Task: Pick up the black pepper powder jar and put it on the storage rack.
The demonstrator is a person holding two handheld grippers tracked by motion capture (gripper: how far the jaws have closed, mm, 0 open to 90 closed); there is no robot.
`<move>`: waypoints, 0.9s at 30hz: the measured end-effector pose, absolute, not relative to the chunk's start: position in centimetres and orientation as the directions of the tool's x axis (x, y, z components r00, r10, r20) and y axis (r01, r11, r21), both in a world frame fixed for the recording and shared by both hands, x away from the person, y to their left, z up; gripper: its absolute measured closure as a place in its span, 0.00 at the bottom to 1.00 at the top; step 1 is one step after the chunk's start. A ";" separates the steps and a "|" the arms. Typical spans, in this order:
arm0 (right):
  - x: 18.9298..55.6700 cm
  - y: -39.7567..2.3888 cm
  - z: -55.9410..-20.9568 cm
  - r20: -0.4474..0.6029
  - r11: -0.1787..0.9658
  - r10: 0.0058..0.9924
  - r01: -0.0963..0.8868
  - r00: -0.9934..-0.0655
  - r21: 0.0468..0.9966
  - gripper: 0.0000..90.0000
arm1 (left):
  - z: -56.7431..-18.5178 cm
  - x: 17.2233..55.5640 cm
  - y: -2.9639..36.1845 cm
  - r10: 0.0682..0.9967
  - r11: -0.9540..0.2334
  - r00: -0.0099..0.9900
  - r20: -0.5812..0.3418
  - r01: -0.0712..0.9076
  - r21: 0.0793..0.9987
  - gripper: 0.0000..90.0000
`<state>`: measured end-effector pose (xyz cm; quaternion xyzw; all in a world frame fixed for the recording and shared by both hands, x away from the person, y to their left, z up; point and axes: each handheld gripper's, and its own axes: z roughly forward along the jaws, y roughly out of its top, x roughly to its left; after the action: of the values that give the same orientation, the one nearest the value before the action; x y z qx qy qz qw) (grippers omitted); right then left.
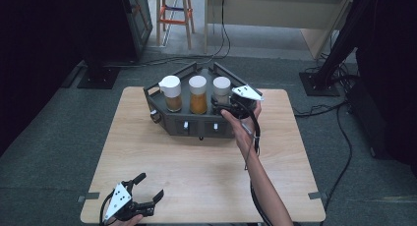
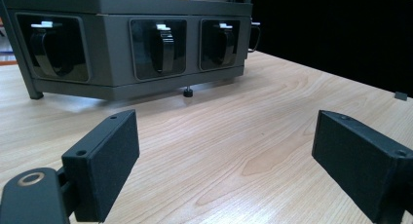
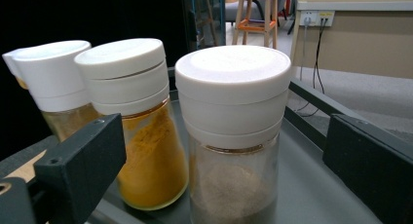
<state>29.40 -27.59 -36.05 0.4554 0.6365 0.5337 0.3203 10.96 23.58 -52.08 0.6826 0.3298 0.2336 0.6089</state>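
Sitting at the table's far edge, the grey rack holds three white-capped spice jars in a row. Right gripper has jaws spread either side of the pale-powder jar at the rack's right end, pads not touching; the turmeric jar crowds just beside it. Left gripper rests spread and empty at the near-left corner.

Both grippers black w/ blocky fingers, grey triangular top plates, trailing black cables; forearm bare.
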 end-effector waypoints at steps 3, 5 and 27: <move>28.8 -27.8 -36.1 0.078 0.014 0.917 0.229 -0.390 0.973 0.02 | -52.1 11.0 23.6 0.735 -0.042 0.674 -0.081 0.164 0.986 0.11; 28.5 -28.0 -36.2 0.082 0.010 0.913 0.224 -0.399 0.975 0.02 | -52.1 11.0 23.6 0.735 -0.041 0.673 -0.083 0.166 0.985 0.11; 24.7 -28.8 -37.8 0.082 0.010 0.867 0.181 -0.492 0.984 0.02 | -52.1 10.9 23.6 0.737 -0.041 0.670 -0.082 0.165 0.985 0.11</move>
<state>24.73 -28.84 -37.79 0.4062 0.6448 0.5745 0.2987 10.93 23.59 -52.08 0.6819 0.3308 0.2353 0.6084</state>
